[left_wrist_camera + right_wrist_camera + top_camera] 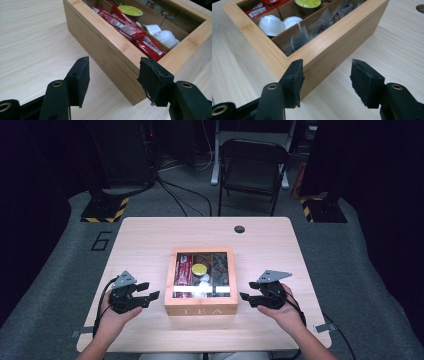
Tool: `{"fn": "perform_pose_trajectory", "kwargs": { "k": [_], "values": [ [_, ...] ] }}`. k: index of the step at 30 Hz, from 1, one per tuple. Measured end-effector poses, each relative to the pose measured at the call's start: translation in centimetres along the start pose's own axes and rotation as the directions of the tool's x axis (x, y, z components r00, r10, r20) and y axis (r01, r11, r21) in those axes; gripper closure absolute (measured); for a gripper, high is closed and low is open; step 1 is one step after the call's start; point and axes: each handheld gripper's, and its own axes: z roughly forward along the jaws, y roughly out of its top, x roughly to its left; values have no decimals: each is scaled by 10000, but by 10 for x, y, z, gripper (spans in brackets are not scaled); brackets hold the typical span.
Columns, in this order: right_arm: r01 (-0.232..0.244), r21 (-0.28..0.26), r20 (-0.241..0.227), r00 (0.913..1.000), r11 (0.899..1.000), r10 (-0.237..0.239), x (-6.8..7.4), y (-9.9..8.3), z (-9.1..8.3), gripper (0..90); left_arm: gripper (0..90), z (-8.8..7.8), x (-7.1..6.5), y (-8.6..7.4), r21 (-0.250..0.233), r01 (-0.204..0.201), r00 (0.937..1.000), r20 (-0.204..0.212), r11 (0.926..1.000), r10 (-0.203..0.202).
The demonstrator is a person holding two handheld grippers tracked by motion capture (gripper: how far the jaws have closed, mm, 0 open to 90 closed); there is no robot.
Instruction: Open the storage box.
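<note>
Square bamboo tea box [201, 310] sits mid-table, near front edge – bare light wooden table [145, 240] all round. Left gripper [152, 290] and right gripper [243, 296] flank it, jaws apart, empty – the gripper views show red sachets [130, 31] and white capsules [270, 25].

One wooden tea box [201, 310] is counted between two tools: left tool [150, 296], right tool [246, 295]; inside, two white capsules [270, 25], one yellow-lidded capsule [308, 3].

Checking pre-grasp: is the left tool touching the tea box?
Apart. The high view shows bare table between the left tool and the tea box.
</note>
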Motion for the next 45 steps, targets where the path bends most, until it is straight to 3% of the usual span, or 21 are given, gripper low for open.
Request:
{"fn": "perform_pose_trajectory", "kwargs": {
  "k": [2, 5, 11, 26, 32, 38, 45],
  "values": [
    [16, 20, -62, 10000, 10000, -16, 2, 0, -1, 440, 419, 0, -2, -1, -71, 44, 10000, 20, 10000, -43],
    [165, -113, -362, 9992, 9998, -169, 8, 1, -3, 448, 427, -1, -8, -2, -5, -243, 9995, 183, 9997, 243],
    [239, -162, -618, 9978, 9996, -248, 16, -1, -3, 448, 427, 1, -16, -7, 2, -259, 9988, 408, 9997, 259],
    [343, 119, -1055, 9939, 9993, -328, 26, -16, 12, 446, 420, 14, -26, -25, 215, -403, 9974, 602, 9990, 389],
    [404, 219, -908, 9951, 9989, -383, 31, -23, 22, 467, 464, 19, -29, -28, 148, -281, 9969, 739, 9995, 269],
    [416, 201, -772, 9962, 9989, -399, 30, -26, 25, 502, 499, 24, -32, -29, 347, -572, 9947, 881, 9978, 539],
    [372, 177, -676, 9971, 9992, -360, 30, -29, 27, 508, 510, 27, -34, -29, 421, -585, 9943, 919, 9974, 544]
  ]
}}
